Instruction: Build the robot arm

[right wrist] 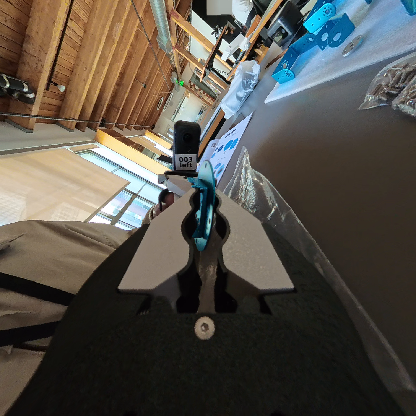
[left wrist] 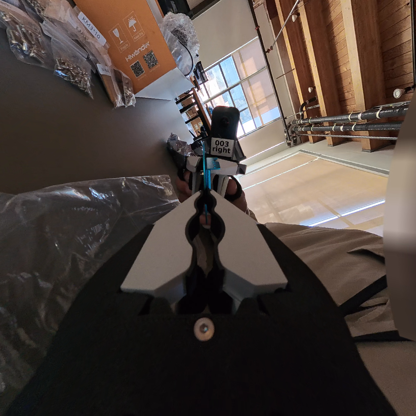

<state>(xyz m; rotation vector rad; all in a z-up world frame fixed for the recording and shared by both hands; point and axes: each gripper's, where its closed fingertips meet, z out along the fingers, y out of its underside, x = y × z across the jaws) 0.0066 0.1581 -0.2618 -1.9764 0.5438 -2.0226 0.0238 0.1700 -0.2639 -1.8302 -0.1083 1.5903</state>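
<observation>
A round blue metal plate with holes (right wrist: 204,216) is held in the air between both grippers, which face each other. My right gripper (right wrist: 205,192) is shut on one side of the plate. My left gripper (left wrist: 205,194) is shut on its other side, where the plate (left wrist: 205,180) shows edge-on as a thin blue line. A small blue bracket (left wrist: 213,165) sits on the plate. The right gripper (left wrist: 208,180) shows beyond it in the left wrist view. The left gripper (right wrist: 186,180) shows beyond it in the right wrist view. A hand shows behind each far gripper.
Both views are tilted sideways. A dark grey table (left wrist: 67,135) carries a clear plastic bag (left wrist: 78,225), bags of screws (left wrist: 72,69) and an orange box (left wrist: 135,45). Blue brackets (right wrist: 315,33), more screw bags (right wrist: 394,85) and a printed sheet (right wrist: 227,144) lie farther off. A person's beige clothing (left wrist: 315,258) is close by. My left and right fingertips are right by each other.
</observation>
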